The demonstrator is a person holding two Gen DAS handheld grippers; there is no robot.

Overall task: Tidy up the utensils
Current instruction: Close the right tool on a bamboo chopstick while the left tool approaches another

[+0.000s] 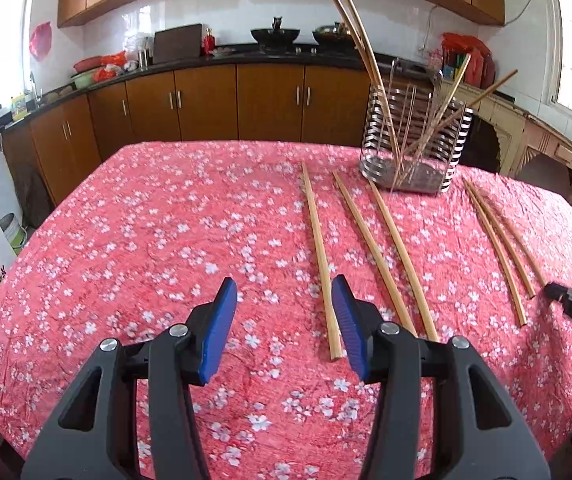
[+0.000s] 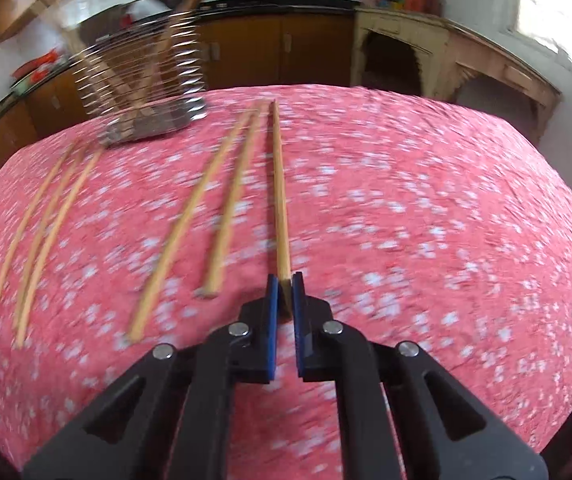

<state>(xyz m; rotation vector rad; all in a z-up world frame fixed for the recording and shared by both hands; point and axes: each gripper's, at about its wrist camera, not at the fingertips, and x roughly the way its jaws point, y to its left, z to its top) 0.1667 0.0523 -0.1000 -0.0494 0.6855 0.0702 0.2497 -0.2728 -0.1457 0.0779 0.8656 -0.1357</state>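
With the right gripper (image 2: pixel 284 285) clamped on a chopstick (image 2: pixel 280 184), pickup is under way; next, lift to the rack (image 2: pixel 142 76); left gripper (image 1: pixel 284 300) half-open, empty.

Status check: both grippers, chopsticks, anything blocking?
Left gripper open, empty. Right gripper shut on chopstick. Five more loose on the tablecloth. Holder path unobstructed.

Chopsticks (image 1: pixel 319 258) lie side by side on the table (image 1: pixel 146 240). A wire holder (image 1: pixel 413 140) stands near the table's far edge, behind them, with more chopsticks upright in it.
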